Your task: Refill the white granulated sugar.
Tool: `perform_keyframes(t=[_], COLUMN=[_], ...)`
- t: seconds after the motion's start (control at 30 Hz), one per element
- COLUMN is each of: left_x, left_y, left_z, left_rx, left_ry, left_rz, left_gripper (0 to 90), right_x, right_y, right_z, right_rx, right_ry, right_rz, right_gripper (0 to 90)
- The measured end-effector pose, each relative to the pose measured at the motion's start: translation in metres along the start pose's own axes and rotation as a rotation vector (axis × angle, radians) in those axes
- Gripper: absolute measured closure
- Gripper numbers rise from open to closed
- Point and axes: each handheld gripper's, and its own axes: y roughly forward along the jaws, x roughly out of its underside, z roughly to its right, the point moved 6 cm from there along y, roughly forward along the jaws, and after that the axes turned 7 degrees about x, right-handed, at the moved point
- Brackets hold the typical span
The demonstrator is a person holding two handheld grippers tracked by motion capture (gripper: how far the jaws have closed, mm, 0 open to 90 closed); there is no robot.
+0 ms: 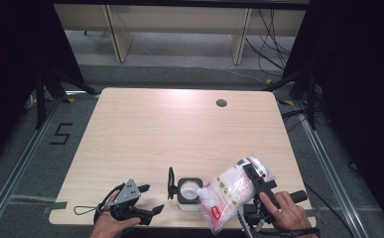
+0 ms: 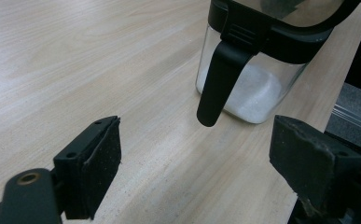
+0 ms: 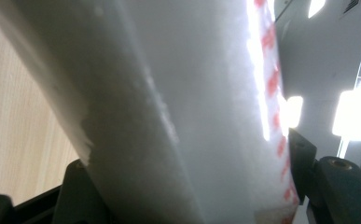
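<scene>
A white bag (image 1: 229, 191) with red print — tilted over a clear, black-rimmed jar (image 1: 188, 193) (lid open, white grains inside).

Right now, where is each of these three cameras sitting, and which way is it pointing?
High view: above the table's near edge, facing forward and down; both hands, left gripper and right gripper show.
Left gripper view: rides the left gripper, looking between open jaws at the jar.
Right gripper view: rides the right gripper, pressed against the bag it clamps.
Shared: jar and bag also show from above.
</scene>
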Motion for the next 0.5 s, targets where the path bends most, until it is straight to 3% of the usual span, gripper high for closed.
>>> perform_keyframes(t=[0.07,0.13,0.17,0.2,0.23,0.3,0.37,0.47,0.5], left_x=[0.0,-0.0002,-0.0006,-0.0003,-0.0005,-0.0005,-0.0007,-0.0004,-0.0004], left_y=[0.0005,0.0004,0.0008,0.0002,0.0007,0.0007,0.0007,0.0006,0.0003], left_z=[0.0,0.0,0.0009,0.0004,0.001,0.0008,0.0007,-0.0003,-0.0004], left_rx=[0.001,-0.002,0.001,0.0,0.001,0.0,0.0,0.002,-0.004], left_ry=[-0.008,-0.009,-0.017,-0.009,-0.015,-0.017,-0.018,-0.012,-0.012], left_rz=[0.004,0.003,0.011,0.003,0.01,0.011,0.013,0.009,0.006], left_gripper=[16.2,16.2,16.2,16.2,16.2,16.2,16.2,16.2,16.2], right_x=[-0.0009,-0.001,-0.0007,0.0008,0.0002,0.0005,0.0019,0.003,0.0032], right_y=[0.0006,0.0001,0.001,-0.0007,0.0009,0.0019,0.0013,0.0007,0.0013], right_z=[0.0005,0.001,-0.0022,-0.0044,-0.0017,-0.004,-0.008,-0.0048,-0.0072], right_rx=[0.015,-0.001,0.023,-0.02,-0.019,-0.008,-0.003,0.005,0.013], right_ry=[0.034,0.009,0.056,0.064,0.031,0.04,0.096,0.079,0.124], right_rz=[0.014,0.007,0.015,-0.012,0.008,0.007,-0.004,-0.016,-0.008], right_gripper=[39.0,38.9,39.0,39.0,39.0,39.0,39.0,39.0,39.0])
